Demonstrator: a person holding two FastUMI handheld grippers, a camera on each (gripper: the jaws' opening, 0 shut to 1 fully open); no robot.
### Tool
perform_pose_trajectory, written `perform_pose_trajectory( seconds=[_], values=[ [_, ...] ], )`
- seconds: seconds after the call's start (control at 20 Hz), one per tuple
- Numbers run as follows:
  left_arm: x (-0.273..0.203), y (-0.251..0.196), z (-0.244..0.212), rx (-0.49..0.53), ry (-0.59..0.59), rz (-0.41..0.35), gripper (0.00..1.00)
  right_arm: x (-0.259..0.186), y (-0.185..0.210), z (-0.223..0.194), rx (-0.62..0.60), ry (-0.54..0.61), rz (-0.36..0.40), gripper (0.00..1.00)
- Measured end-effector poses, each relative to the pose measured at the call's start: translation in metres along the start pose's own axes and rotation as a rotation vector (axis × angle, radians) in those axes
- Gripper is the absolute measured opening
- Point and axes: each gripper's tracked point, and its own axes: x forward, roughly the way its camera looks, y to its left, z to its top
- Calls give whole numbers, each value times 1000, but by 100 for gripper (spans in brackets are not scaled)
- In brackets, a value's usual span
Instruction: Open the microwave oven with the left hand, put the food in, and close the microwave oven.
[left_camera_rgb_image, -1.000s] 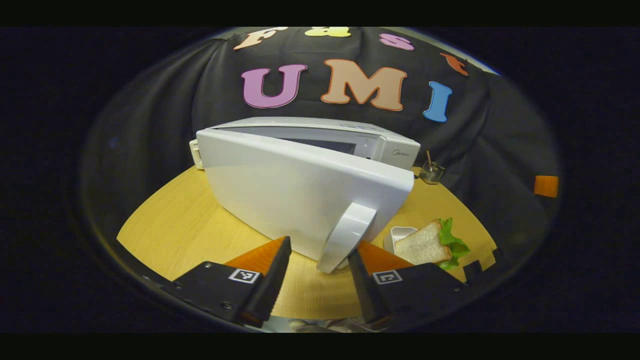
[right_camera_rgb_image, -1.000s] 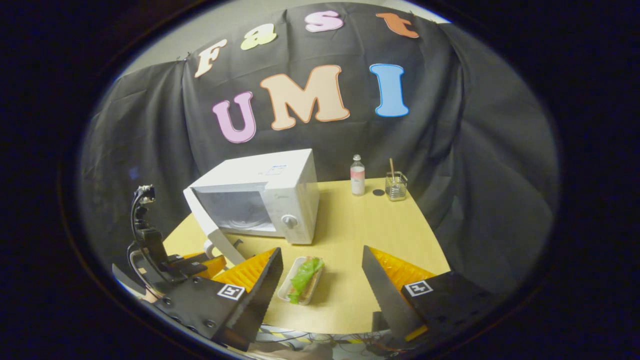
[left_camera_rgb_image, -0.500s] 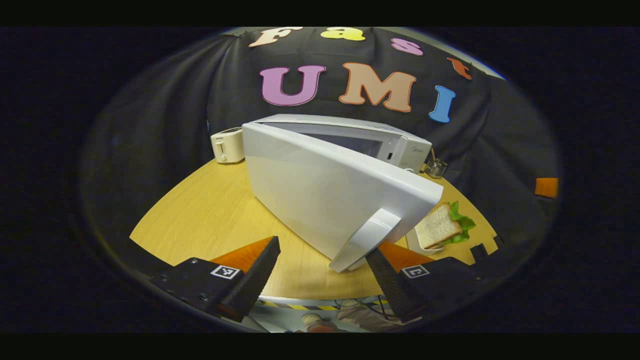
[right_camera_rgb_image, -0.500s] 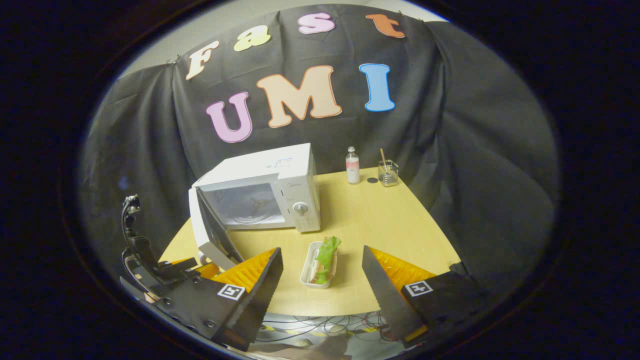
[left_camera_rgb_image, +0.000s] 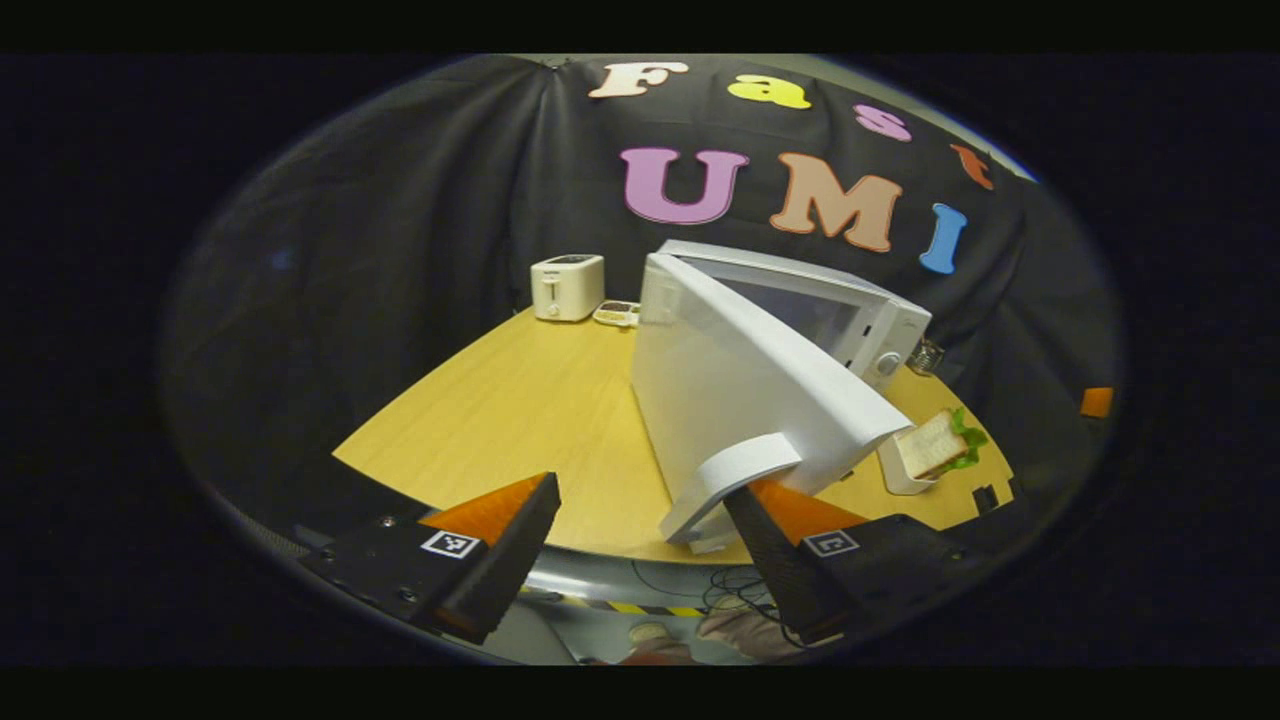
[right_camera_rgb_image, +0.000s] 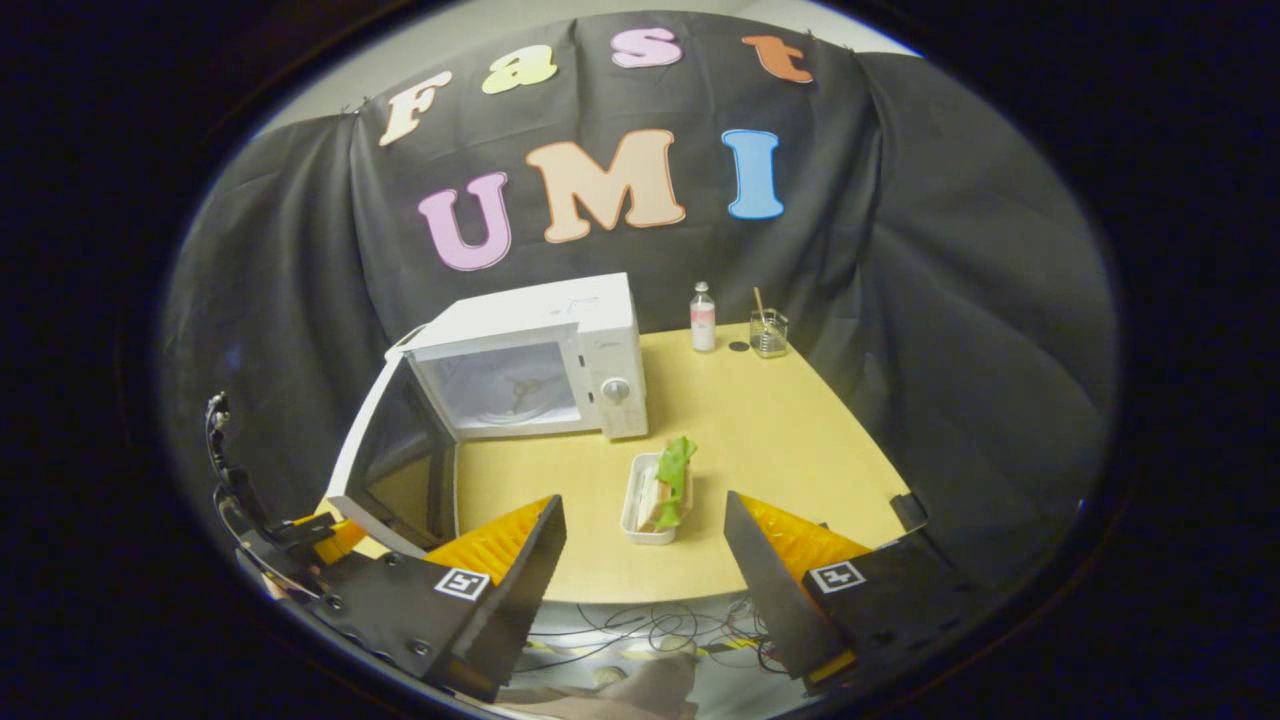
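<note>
Far out past my left gripper (left_camera_rgb_image: 640, 535) and to the left of its fingers, a small toaster (left_camera_rgb_image: 567, 286) stands at the back of the tabletop (left_camera_rgb_image: 520, 410). The left fingers are spread wide with nothing clamped between them. The door handle (left_camera_rgb_image: 728, 478) of the microwave door (left_camera_rgb_image: 740, 390) lies just inside the right-hand finger (left_camera_rgb_image: 770, 545); I cannot tell whether it touches. The door stands well open.

In the right gripper view, the left gripper (right_camera_rgb_image: 300, 535) shows beyond my left-hand finger, at the door's free edge (right_camera_rgb_image: 385, 470). The microwave oven (right_camera_rgb_image: 535, 360) sits ahead and slightly left of my right gripper (right_camera_rgb_image: 645, 560), its cavity (right_camera_rgb_image: 505, 385) exposed. The right fingers are also wide open and empty.

The sandwich (right_camera_rgb_image: 668, 485), in a white tray (right_camera_rgb_image: 640, 505), lies straight ahead of the right fingers, centred on the gap between them, with its long axis pointing away from me toward the oven. I judge the right gripper nearer and better lined up to take the food. Farther right, a bottle (right_camera_rgb_image: 703, 318) and a glass (right_camera_rgb_image: 768, 335) stand at the back edge.
</note>
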Motion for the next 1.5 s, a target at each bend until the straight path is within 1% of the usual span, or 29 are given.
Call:
perform_pose_trajectory(
  seconds=[0.2,0.25,0.3,0.35,0.5,0.55,0.6,0.75,0.8,0.85,0.9,0.95,1.0,1.1,1.15,1.2,1.3,1.5],
  values=[
    [-10,45,1,-25,0,58,99,1,14,-10,-14,25,4,93],
    [-15,55,4,-31,-9,80,99,2,16,-13,-12,34,8,100],
    [-18,65,7,-34,-24,103,99,6,16,-16,-9,46,9,92],
    [-24,73,14,-36,-41,126,99,10,16,-18,-6,63,9,100],
    [-42,98,35,-61,-101,200,97,27,14,-32,12,140,18,100],
    [-49,105,42,-68,-126,228,94,33,13,-35,21,167,22,93],
    [-53,111,49,-70,-145,263,97,41,11,-36,34,191,30,100],
    [-61,127,72,-97,-209,351,96,68,3,-34,81,259,57,100],
    [-61,130,75,-110,-219,375,97,79,-3,-34,95,284,53,100],
    [-61,130,76,-119,-226,399,96,90,-11,-32,108,307,41,93],
    [-60,130,80,-125,-238,415,96,105,-18,-30,121,322,34,93],
    [-59,129,84,-132,-248,424,97,119,-23,-26,136,341,31,89],
    [-57,127,88,-144,-249,433,96,133,-27,-25,151,366,34,89],
    [-50,126,92,-164,-254,457,97,156,-35,-23,154,408,43,89],
    [-47,126,97,-171,-260,471,94,167,-38,-26,152,432,46,98],
    [-45,125,101,-176,-266,487,97,180,-40,-26,159,457,52,98],
    [-41,125,109,-179,-282,521,96,200,-37,-30,180,510,86,98],
    [-31,121,127,-198,-310,575,96,225,-43,-49,156,611,95,98]
  ],
)
